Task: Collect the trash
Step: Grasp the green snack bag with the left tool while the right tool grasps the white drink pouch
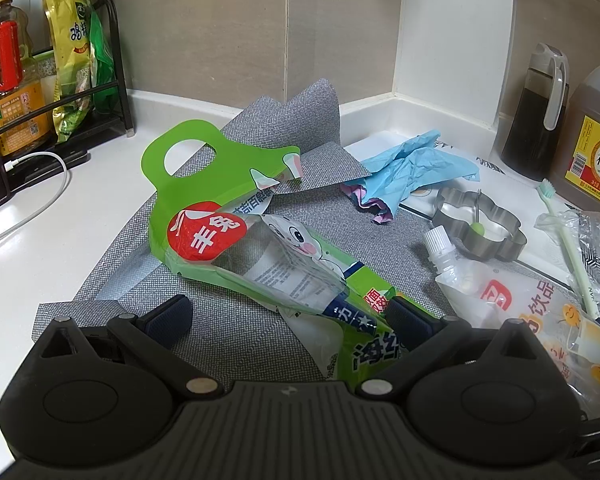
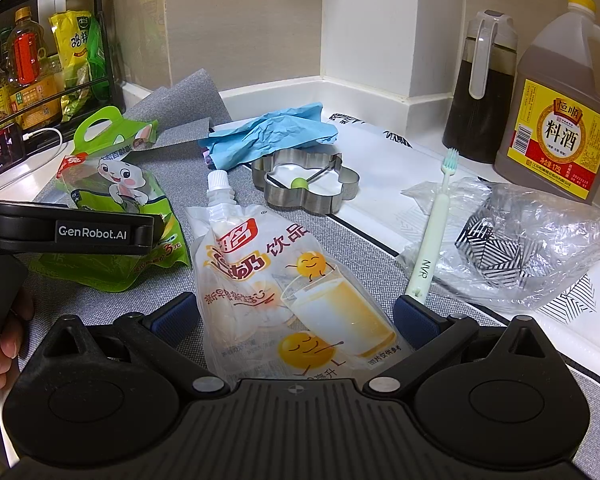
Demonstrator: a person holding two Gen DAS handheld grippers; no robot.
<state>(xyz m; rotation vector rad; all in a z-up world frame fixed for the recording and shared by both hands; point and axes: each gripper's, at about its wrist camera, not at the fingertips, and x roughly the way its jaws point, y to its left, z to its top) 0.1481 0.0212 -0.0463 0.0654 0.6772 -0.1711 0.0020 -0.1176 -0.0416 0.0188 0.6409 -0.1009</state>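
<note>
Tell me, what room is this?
Most likely a kitchen counter. A big jug of cooking wine stands by the wall next to a dark sauce jug, bottles of cooking oil sit on a rack, and a metal flower-shaped egg mould lies on the white countertop.
</note>
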